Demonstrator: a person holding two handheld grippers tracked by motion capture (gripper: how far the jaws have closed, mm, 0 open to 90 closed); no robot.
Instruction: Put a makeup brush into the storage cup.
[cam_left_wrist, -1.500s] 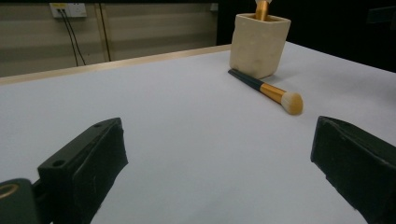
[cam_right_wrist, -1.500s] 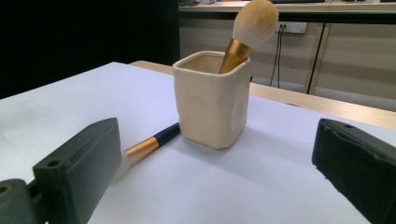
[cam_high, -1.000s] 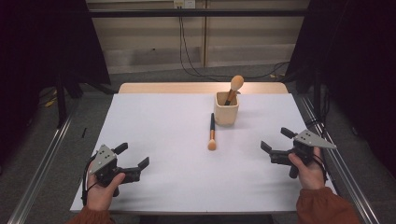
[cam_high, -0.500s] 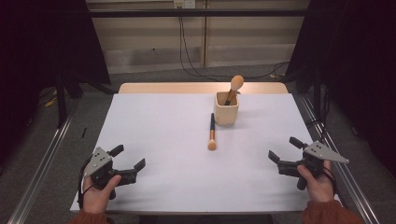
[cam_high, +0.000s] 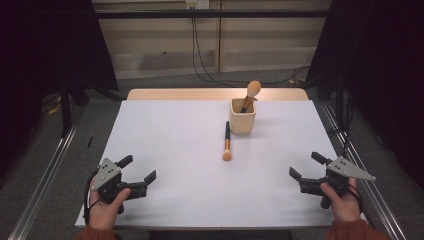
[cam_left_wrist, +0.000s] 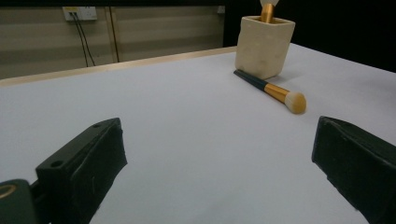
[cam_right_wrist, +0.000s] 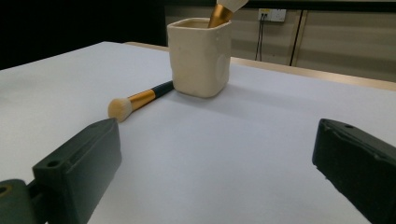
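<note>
A cream square cup (cam_high: 242, 116) (cam_left_wrist: 264, 45) (cam_right_wrist: 200, 56) stands right of centre at the back of the white table (cam_high: 175, 150), with one makeup brush (cam_high: 250, 94) upright in it. A second brush (cam_high: 227, 141) (cam_left_wrist: 273, 91) (cam_right_wrist: 138, 99), dark handle, gold ferrule, pale bristles, lies flat in front of the cup. My left gripper (cam_high: 137, 169) (cam_left_wrist: 219, 172) rests open near the front left corner. My right gripper (cam_high: 307, 166) (cam_right_wrist: 219, 172) sits open near the front right corner. Both are far from the brush and hold nothing.
A wooden strip (cam_high: 215, 94) edges the table's far side. Metal rails (cam_high: 45, 175) run along the floor on both sides. Cables (cam_high: 200, 55) hang down the back wall from a socket. Dark curtains stand at left and right.
Both grippers have drawn back toward the table's front edge, the right one also moving outward to the right. The cup and both brushes have not moved.
</note>
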